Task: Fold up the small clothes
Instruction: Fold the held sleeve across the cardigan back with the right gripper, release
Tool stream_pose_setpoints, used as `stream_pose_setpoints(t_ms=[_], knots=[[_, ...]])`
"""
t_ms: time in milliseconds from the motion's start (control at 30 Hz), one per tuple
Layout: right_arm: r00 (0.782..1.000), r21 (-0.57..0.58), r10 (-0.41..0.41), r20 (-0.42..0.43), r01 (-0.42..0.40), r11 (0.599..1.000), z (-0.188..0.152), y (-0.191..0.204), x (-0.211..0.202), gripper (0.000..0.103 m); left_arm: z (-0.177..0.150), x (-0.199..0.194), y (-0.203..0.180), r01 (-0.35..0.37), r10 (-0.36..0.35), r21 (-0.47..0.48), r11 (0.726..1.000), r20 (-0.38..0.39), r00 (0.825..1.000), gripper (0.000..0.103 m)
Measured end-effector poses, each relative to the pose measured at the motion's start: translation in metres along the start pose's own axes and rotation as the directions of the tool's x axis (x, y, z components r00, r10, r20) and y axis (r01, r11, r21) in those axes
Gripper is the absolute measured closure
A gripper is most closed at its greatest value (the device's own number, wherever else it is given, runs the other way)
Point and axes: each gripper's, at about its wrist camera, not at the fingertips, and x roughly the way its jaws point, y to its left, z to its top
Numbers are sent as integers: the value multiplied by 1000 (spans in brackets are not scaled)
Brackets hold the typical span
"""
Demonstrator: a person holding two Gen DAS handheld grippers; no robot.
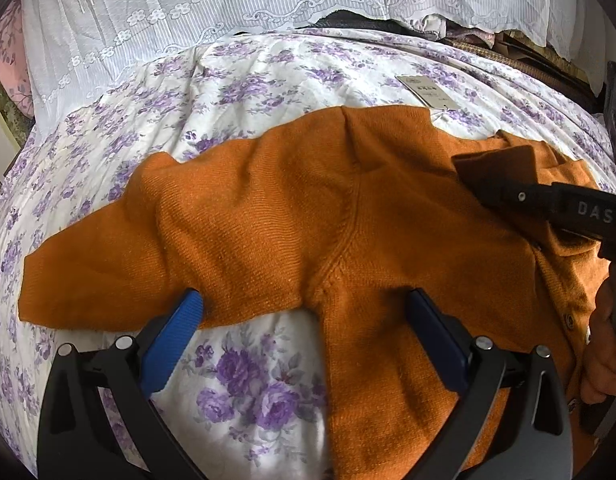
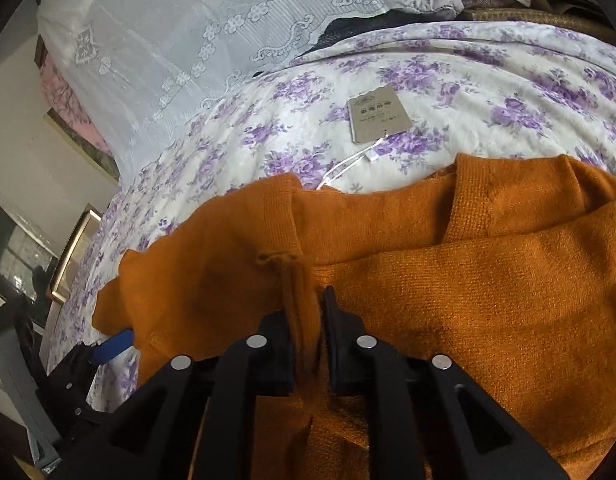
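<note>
An orange knit sweater [image 1: 292, 216], fuzzy and finely ribbed, lies spread on a bed [image 1: 248, 384] covered by a white sheet printed with purple flowers, a cardboard tag [image 2: 378, 114] on a string beside its collar. The left claw [image 1: 304, 312] is spread wide, blue ribbed pads straddling the armpit. The right claw [image 2: 308, 320] pinches a raised fold of the sweater near the buttoned front.

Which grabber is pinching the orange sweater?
The right gripper: its black fingers are squeezed shut on a fold of the orange sweater. The left gripper, with blue pads, is wide open.
</note>
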Motion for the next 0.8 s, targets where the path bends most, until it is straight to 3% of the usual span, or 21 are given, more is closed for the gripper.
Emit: stream_pose_setpoints(t_ms=[67,233,300,400,533,600,733,800], knots=[[999,-24,37,-1,-37,999,0,8,-10,58,0,0,1,7,-7,0,1000,-2,1000,4],[992,-133,40,117,-25,991,-2,26,-62,58,1,1,2,14,-14,-1,1000,-5,1000,4],[982,-143,-13,186,41,989,-3,21,-84,59,1,1,3,17,-17,-3,1000,-5,1000,4],[954,-84,-176,243,201,976,-5,-13,-106,65,1,-6,6,22,-22,-14,1000,18,1000,4],[944,24,-249,217,249,968,-6,-66,-117,72,12,-25,9,125,-123,-64,990,29,992,4],[945,97,-244,216,228,969,0,-90,-124,75,23,-31,-2,187,-186,-74,980,20,982,4],[954,116,-223,200,202,972,15,-106,-122,75,45,-29,-52,125,-125,0,992,15,992,4],[963,92,-231,142,219,971,23,-114,-106,75,52,-12,-87,104,-102,94,990,-24,995,4]])
